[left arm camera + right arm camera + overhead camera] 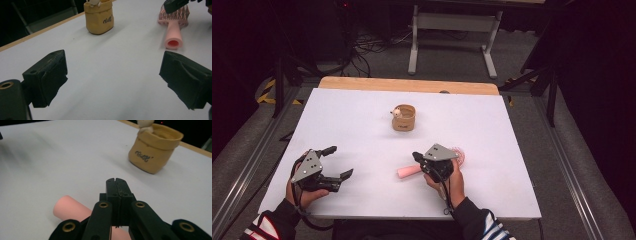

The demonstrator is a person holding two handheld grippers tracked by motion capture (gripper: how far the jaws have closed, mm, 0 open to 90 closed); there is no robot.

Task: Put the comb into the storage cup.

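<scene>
Two tongs: left (112,80) agape and empty; right (117,185) pinched together, empty, above brush handle (71,208).

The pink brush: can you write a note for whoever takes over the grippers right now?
Left gripper: open, holding nothing, resting at the table's near left.
Right gripper: fingers shut together, nothing between them, over the pink brush.
Brush lies flat on the table, handle pointing left; the tan pot stands farther back, mid-table.
Done: nothing lifted.
Left: probably grip the brush and move it, maybe to the pot.
</scene>
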